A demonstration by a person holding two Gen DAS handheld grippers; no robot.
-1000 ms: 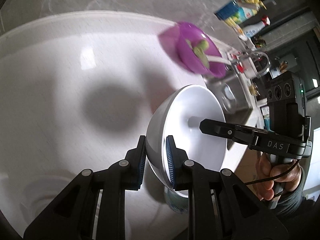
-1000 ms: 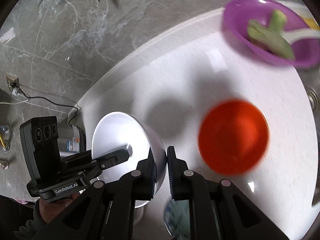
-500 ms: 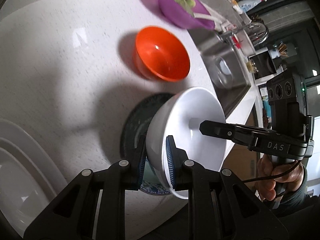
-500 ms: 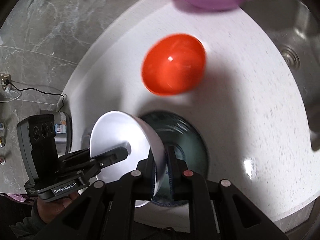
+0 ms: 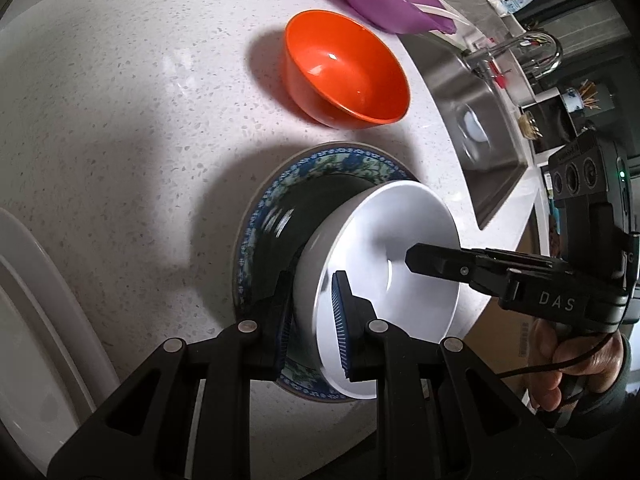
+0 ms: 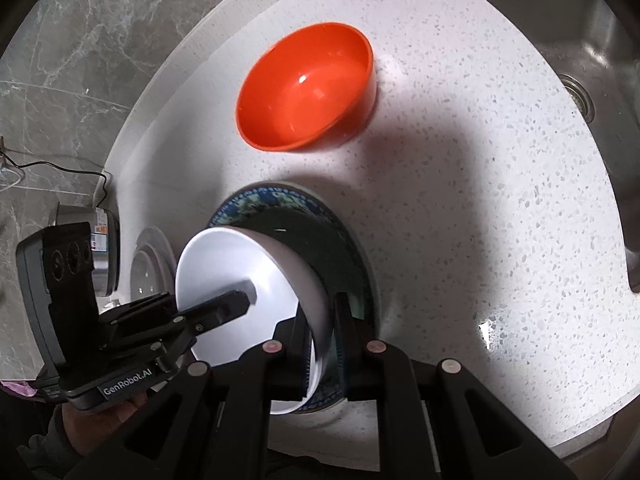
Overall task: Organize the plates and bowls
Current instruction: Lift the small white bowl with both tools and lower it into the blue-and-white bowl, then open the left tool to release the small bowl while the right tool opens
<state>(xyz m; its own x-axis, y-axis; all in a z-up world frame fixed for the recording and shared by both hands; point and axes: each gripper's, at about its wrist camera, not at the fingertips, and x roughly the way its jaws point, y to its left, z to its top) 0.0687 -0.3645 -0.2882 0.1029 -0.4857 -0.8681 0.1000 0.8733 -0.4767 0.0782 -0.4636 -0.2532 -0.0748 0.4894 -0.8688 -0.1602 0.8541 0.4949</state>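
White bowl point(image 5: 384, 276) is clamped at opposite rim edges by the left gripper point(image 5: 312, 320) and right gripper point(image 6: 320, 344), tilted over the patterned plate point(image 5: 320, 168) on the worktop point(image 5: 140, 120). It appears rigid, glossy, probably slippery and breakable; grip the rim wall.

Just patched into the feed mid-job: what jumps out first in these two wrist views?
A white bowl held from opposite sides of its rim by the left gripper and the right gripper, tilted over a dark plate with a blue patterned rim on the speckled counter. Just beyond the plate sits an empty orange bowl, and farther back a purple bowl beside the steel sink.
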